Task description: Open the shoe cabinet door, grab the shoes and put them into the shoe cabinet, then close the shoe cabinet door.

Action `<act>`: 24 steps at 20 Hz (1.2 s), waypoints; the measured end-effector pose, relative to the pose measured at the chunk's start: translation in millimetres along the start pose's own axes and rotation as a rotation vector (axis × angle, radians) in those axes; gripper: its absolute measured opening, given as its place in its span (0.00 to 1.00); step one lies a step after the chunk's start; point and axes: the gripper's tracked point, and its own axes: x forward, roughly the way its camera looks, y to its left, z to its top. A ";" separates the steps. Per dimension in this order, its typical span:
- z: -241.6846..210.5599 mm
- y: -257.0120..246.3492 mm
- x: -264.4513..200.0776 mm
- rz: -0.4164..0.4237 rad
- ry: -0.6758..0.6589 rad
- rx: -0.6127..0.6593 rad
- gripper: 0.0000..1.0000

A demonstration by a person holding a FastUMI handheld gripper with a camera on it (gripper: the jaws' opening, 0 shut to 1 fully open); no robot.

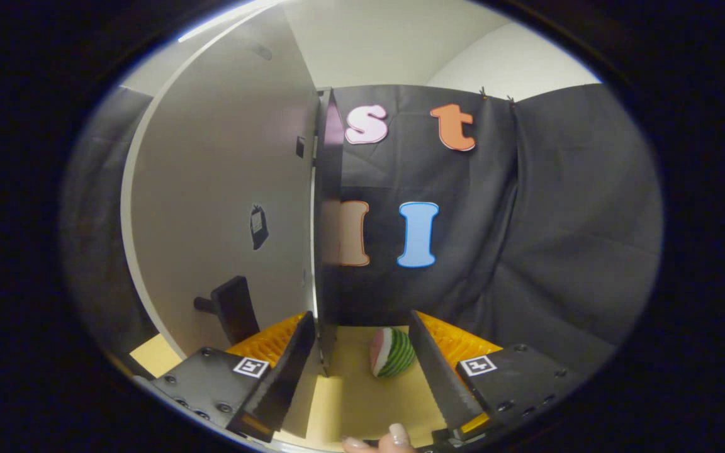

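Standing ajar, the shoe cabinet door is presenting its thin edge between the spread, released fingers of the gripper, nearest the left finger and not clamped. A watermelon slice toy is lying on the wooden tabletop just ahead, black cloth wall hanging beyond.

Black cloth drapes the booth's back and right side, creased in long folds, pinned along its top edge. Above it, off-white wall and ceiling, w/ a bright strip light at upper left. Below, a pale yellow-tan bench surface, evenly lit.
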 end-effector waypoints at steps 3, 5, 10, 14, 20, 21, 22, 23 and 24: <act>-1.2 8.8 -0.4 0.006 -0.003 0.011 0.94; -0.4 20.8 -1.7 0.013 -0.011 0.012 0.94; 3.4 67.8 -4.8 0.030 -0.040 -0.008 0.94; 3.4 105.4 -4.6 0.014 -0.047 0.011 0.94; 3.3 154.8 2.6 0.000 -0.062 0.048 0.94; 2.7 163.0 4.2 -0.004 -0.062 0.048 0.94; 2.7 171.2 5.8 -0.007 -0.064 0.045 0.94; 4.4 179.8 8.5 -0.008 -0.067 0.041 0.94; 4.5 189.5 10.5 -0.007 -0.069 0.040 0.94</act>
